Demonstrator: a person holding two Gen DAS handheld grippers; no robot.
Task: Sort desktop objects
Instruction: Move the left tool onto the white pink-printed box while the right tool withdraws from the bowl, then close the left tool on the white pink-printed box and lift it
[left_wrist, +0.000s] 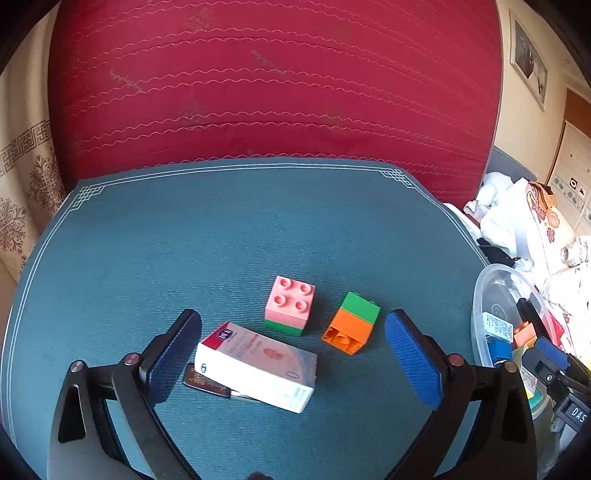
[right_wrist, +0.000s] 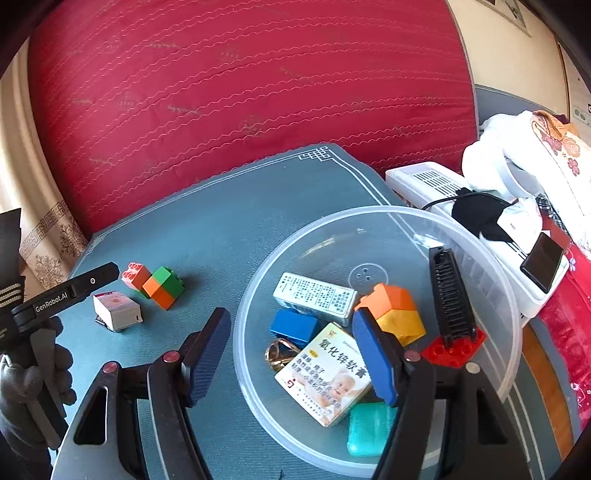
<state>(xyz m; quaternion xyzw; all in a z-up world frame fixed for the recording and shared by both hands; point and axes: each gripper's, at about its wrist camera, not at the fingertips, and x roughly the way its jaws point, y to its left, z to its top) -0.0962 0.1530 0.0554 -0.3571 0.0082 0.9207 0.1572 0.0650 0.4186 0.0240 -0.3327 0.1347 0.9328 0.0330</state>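
On the teal mat (left_wrist: 184, 240) lie a white medicine box (left_wrist: 258, 363) over a small dark packet (left_wrist: 205, 384), a pink-on-green brick (left_wrist: 290, 304) and a green-and-orange brick (left_wrist: 352, 323). My left gripper (left_wrist: 293, 360) is open, its left pad beside the box, nothing held. My right gripper (right_wrist: 291, 354) is open and empty over the clear plastic bowl (right_wrist: 480, 266), which holds several sorted items: a blue brick (right_wrist: 293, 325), an orange-yellow brick (right_wrist: 397, 308), a red brick (right_wrist: 454, 349), a black comb (right_wrist: 448, 295) and boxes. The same loose items show in the right wrist view: box (right_wrist: 116, 308), bricks (right_wrist: 162, 284).
A red quilted cushion (left_wrist: 277, 81) rises behind the mat. Right of the mat are a white appliance (right_wrist: 436, 184), a phone (right_wrist: 543, 262) and piled cloth (left_wrist: 517, 221). The bowl also shows at the right edge of the left wrist view (left_wrist: 495, 291).
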